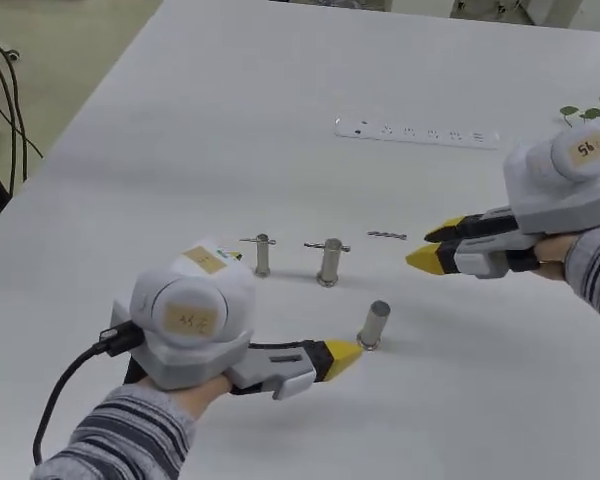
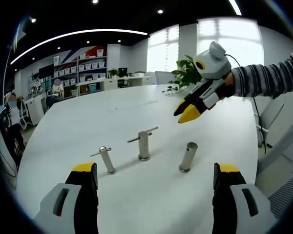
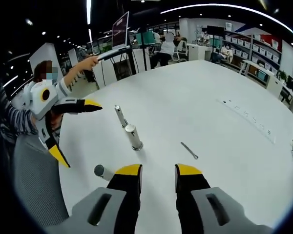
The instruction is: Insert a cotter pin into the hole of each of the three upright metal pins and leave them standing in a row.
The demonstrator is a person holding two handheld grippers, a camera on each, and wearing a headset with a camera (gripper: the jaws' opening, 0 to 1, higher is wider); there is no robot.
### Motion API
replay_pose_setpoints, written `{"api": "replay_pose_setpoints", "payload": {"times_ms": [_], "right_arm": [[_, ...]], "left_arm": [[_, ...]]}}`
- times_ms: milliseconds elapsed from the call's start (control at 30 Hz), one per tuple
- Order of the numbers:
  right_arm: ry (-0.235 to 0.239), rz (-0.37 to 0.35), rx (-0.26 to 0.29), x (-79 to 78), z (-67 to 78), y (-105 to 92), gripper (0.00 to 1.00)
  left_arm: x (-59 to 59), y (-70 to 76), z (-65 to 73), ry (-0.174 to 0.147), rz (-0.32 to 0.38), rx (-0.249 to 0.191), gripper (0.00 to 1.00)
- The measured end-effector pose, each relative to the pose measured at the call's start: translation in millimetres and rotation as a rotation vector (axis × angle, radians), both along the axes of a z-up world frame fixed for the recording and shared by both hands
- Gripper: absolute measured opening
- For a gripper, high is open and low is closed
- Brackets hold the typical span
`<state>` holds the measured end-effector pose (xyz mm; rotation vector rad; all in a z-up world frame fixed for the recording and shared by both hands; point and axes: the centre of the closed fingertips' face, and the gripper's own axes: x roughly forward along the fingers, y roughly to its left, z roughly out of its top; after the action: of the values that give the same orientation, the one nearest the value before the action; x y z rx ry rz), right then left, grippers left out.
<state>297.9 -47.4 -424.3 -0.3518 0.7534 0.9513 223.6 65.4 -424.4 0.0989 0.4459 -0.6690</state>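
my left gripper [image 2: 156,170] hangs low over the table [image 1: 230,130], jaws wide and empty. the bare pin [image 2: 188,156] stands just ahead of them, nearer the right jaw. past it stand the left pin [image 1: 262,255] and the middle pin [image 1: 329,262], both upright, each with a cotter [image 1: 248,240] through its top. my right gripper [image 3: 158,170] is narrow and holds nothing. the loose cotter [image 3: 189,150] lies flat on the table, between the middle pin and my right tips.

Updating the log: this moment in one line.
two pins cottered | third pin bare | spare cotter on table | left tongs open | right tongs open
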Motion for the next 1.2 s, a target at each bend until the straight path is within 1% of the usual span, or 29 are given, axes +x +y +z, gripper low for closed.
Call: {"api": "replay_pose_setpoints", "payload": {"times_ms": [33,100,200,333,367,400,433,533,600,700,733,833,900,933,967,1033,1067,1100,1200], "right_arm": [[-0.009,0.014,-0.011,4.2,-1.7,0.9,0.22],[0.004,0.027,-0.028,10.5,-6.8,2.2,0.20],[0.007,0.051,-0.051,17.7,-12.3,4.1,0.20],[0.045,0.068,-0.090,29.8,-28.8,5.3,0.20],[0.048,0.069,-0.092,30.7,-30.1,5.5,0.19],[0.062,0.073,-0.102,37.1,-36.7,3.8,0.19],[0.066,0.079,-0.111,41.5,-40.7,2.8,0.19],[0.065,0.107,-0.154,49.1,-48.6,1.4,0.18],[0.058,0.122,-0.179,61.5,-56.4,0.5,0.18],[0.039,0.132,-0.225,69.6,-61.6,-1.7,0.17],[0.040,0.145,-0.248,75.4,-67.2,-4.7,0.17],[0.041,0.153,-0.261,85.7,-74.2,-6.0,0.15],[0.048,0.164,-0.271,82.6,-75.3,-4.8,0.14],[0.053,0.178,-0.288,79.4,-75.4,-4.8,0.14],[0.044,0.174,-0.263,82.3,-71.6,-0.9,0.13],[0.053,0.185,-0.286,79.3,-71.5,-1.8,0.13],[0.056,0.193,-0.283,77.9,-69.8,0.0,0.12],[0.066,0.201,-0.288,76.1,-69.9,-0.1,0.12],[0.074,0.216,-0.305,73.4,-68.2,0.1,0.11]], "left_arm": [[-0.2,-0.1,-0.4,0.002,-0.001,0.000,0.98],[-0.6,-0.8,-1.0,0.005,-0.003,0.000,0.98],[-1.3,-1.9,-1.3,0.006,-0.008,0.002,0.98],[-0.9,-2.0,-1.2,0.004,-0.010,0.008,0.98],[-0.6,-1.6,-1.0,0.004,-0.009,0.007,0.98],[-0.1,-0.7,-0.6,0.006,-0.004,0.002,0.98],[0.5,0.3,-0.7,0.007,-0.001,0.000,0.98],[1.8,2.1,-0.5,0.009,0.007,-0.004,0.97],[2.6,2.3,0.8,0.005,0.010,-0.010,0.97],[2.6,2.0,0.7,0.007,0.009,-0.012,0.97],[2.5,2.6,0.1,0.009,0.009,-0.007,0.96],[3.3,4.0,1.7,0.006,0.016,-0.015,0.96],[3.7,5.2,1.9,0.006,0.021,-0.017,0.96],[3.7,5.5,1.6,0.009,0.023,-0.018,0.96],[3.5,5.4,1.5,0.010,0.023,-0.018,0.96],[3.2,4.6,1.6,0.010,0.020,-0.019,0.96],[2.9,3.9,1.6,0.010,0.018,-0.019,0.96],[2.5,3.2,1.4,0.011,0.015,-0.018,0.96],[2.2,2.9,1.4,0.011,0.014,-0.018,0.96]]}}
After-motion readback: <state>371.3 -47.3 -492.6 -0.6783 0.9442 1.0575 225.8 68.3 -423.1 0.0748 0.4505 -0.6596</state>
